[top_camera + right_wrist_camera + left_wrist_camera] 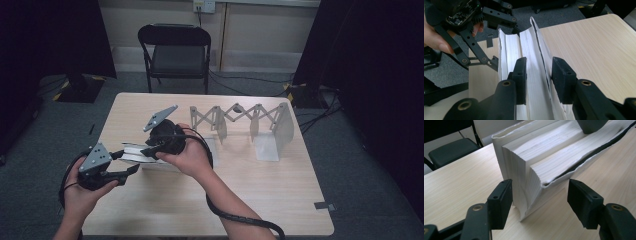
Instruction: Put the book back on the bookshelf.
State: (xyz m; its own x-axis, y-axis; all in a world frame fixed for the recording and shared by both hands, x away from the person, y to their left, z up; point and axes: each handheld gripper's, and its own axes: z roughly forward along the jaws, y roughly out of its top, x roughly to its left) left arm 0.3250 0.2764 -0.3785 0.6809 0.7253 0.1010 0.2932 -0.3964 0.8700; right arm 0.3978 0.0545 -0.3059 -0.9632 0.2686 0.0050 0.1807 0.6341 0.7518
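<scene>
the thick white book (134, 153) was seen lying near the table's (280, 200) left edge, long axis running between the claws. its far part was clamped by the right gripper (539, 72); its near end was straddled, unpressed, by the left gripper (540, 200).

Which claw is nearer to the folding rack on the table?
Right. The right claw grips the book just left of the rack; the left claw sits farther left at the book's other end.

Right tool (539, 77) is clamped shut, left tool (540, 202) half-spread, both hands level.
</scene>
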